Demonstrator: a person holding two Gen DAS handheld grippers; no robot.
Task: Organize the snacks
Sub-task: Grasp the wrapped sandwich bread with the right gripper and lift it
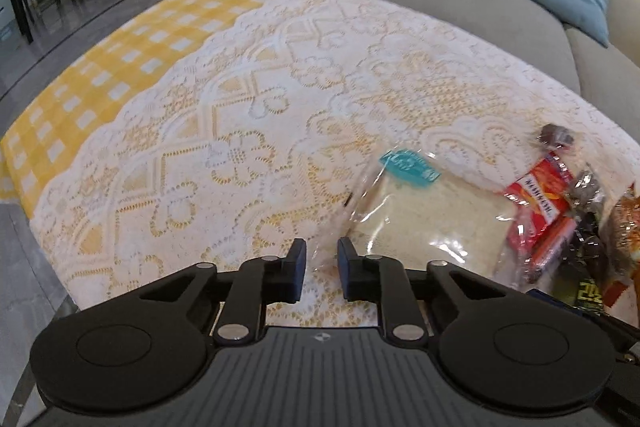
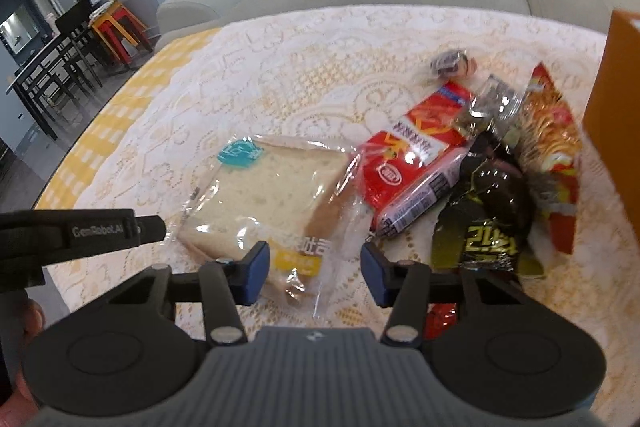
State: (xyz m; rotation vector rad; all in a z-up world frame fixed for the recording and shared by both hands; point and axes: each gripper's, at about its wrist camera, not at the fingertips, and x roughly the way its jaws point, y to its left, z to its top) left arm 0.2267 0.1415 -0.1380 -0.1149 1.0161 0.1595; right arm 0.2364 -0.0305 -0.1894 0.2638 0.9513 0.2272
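While every snack lies loose on the lace-covered counter, the sorting is judged barely begun.
At the left, the left hand-held gripper is seen nearly together over the corner film of the clear-wrapped white bread slice, though a pinch cannot be confirmed. The right hand-held gripper is held half apart above the same packet's near edge, unclamped. Further right, the red sausage packet, the black foil pouch and the orange noodle bag are left heaped; the orange box is cut off, and the small dark wrapper is blurred.
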